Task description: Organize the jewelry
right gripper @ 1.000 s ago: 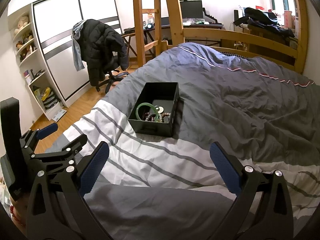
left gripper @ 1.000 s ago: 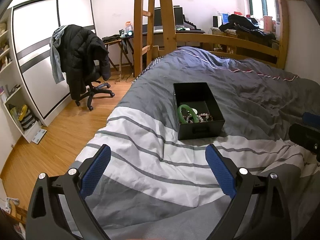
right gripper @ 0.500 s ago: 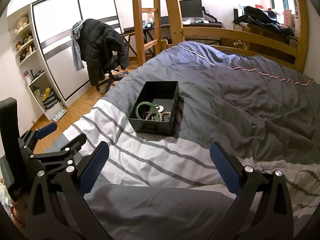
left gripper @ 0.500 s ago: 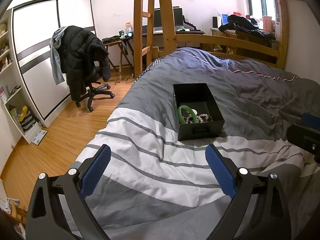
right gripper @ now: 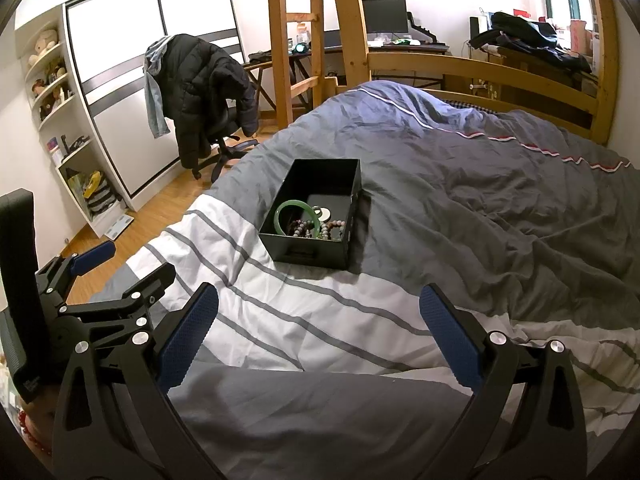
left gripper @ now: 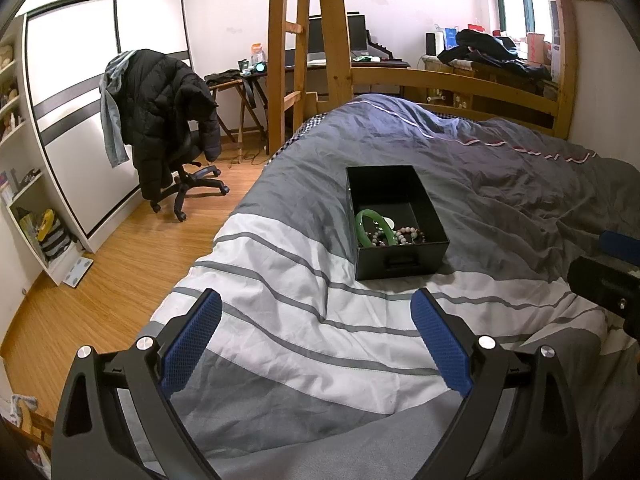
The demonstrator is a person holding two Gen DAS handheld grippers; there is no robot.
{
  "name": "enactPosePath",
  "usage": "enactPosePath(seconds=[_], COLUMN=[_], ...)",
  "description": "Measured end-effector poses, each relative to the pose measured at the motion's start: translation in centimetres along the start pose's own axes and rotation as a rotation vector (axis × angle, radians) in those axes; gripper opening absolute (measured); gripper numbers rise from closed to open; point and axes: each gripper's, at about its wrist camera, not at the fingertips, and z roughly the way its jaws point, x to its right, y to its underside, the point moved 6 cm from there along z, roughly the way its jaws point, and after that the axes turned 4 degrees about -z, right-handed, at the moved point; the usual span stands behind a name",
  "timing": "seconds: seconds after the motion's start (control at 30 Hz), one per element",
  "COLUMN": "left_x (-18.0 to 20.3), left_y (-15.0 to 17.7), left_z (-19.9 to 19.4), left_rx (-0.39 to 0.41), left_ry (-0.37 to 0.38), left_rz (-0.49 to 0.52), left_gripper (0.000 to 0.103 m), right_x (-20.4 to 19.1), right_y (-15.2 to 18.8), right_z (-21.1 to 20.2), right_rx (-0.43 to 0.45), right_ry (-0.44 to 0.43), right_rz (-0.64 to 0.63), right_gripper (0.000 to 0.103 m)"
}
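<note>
While both grippers, left and right, hover wide apart and empty, a black box sits on the striped duvet. Inside lie a green bangle and beaded bracelets; nothing blocks the way.

No text, label, brand or number can be read in either view. The black box on the bed carries no legible marking on its near face. Far off, the boxes and packages by the window show patches of colour, too small and blurred to read, and the items on the left shelf are equally unreadable.
</note>
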Motion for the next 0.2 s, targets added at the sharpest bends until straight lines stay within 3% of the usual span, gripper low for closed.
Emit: enactPosePath(seconds=[0.2], left_x=[-0.21], left_y=[-0.26], left_z=[-0.05], left_rx=[0.002], left_ry=[0.010], left_rz=[-0.008], left_gripper=[0.094], right_x=[-0.01], right_y=[-0.01], right_z=[0.00], right_rx=[-0.001], right_ry=[0.000], right_rz=[-0.001], right_gripper=[0.099])
